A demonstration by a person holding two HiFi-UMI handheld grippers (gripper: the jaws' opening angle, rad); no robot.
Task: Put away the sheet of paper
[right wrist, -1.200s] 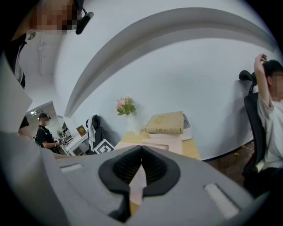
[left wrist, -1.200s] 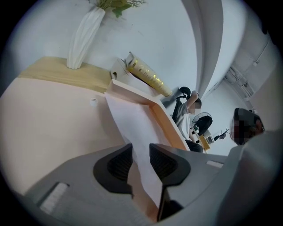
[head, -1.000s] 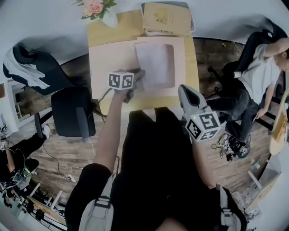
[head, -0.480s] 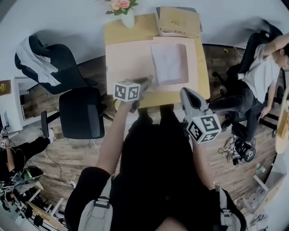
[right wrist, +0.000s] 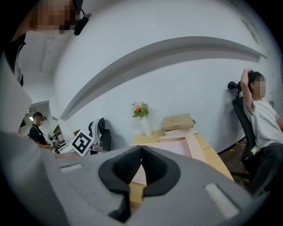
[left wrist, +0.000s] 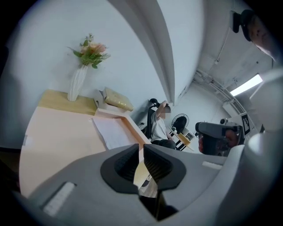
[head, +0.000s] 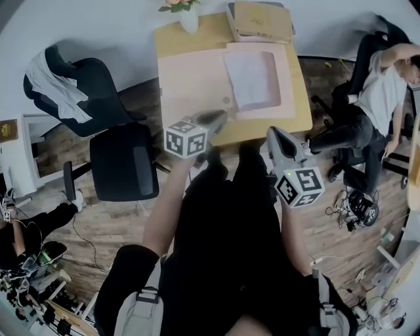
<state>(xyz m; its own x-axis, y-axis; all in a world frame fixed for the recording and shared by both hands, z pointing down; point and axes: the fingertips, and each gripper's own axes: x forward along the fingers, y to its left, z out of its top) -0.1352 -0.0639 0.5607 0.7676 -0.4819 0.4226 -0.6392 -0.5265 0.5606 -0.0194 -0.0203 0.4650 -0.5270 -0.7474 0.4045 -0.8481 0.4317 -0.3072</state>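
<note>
Left gripper (head: 220,117): hovering over the near edge of the table (head: 289,123), jaws closing down to a thin slit with nothing between them; probably narrowing because nothing here is calling for a grip.
Right gripper (head: 274,134): hanging just right of the left one, at the table's near edge, tips pressing together on nothing; likely waiting out of the way.
Tray (head: 193,82): lying flat across the middle of the table, its raised pink rim framing a recess on the right half, seemingly for fencing in loose paper.
Sheet (head: 251,80): lying flat inside that recess, right of centre, well beyond both grippers and touching neither; either sitting in its place or waiting for a move to the box, not showing which.
Box (head: 262,20): resting at the far right corner, just beyond the tray, possibly serving as storage.
Vase (head: 188,18): standing upright at the far edge, left of the box, clear of the working area.
</note>
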